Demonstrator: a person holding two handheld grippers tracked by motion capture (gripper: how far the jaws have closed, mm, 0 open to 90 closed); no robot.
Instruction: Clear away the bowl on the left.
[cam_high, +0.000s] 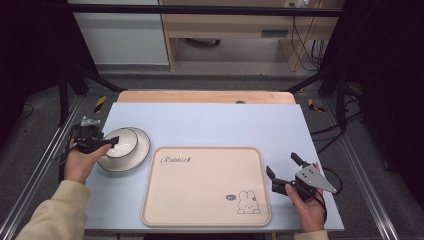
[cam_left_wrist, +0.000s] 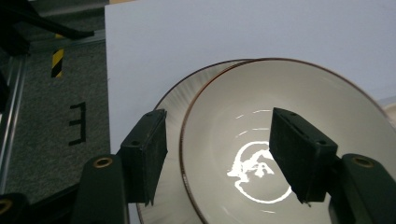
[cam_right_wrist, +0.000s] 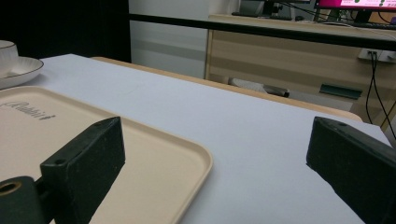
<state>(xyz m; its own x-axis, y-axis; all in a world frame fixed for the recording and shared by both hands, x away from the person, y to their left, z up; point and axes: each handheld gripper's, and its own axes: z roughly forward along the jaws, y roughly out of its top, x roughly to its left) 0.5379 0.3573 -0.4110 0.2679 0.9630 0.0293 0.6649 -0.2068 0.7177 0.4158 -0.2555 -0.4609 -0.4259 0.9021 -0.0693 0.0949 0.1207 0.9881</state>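
My left gripper (cam_left_wrist: 217, 158) straddles the near-left rim of the bowl (cam_high: 121, 142) with its jaws apart, one inside and one outside; the bowl sits on a plate (cam_high: 141, 150) at the table's left. My right gripper (cam_high: 283, 172) hangs wide and empty, right of the tray (cam_high: 200, 210). Its own view shows the tray's corner between the jaws

bowl (cam_left_wrist: 289, 140) cut off (bottom edge), plate (cam_left_wrist: 173, 100) mostly hidden

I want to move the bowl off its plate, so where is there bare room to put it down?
The tray is bare apart from its print. The mat is free beyond the tray's far edge, and on the strip between tray and right gripper. It is crowded at the left, where the left gripper straddles the rim of the bowl on the plate.
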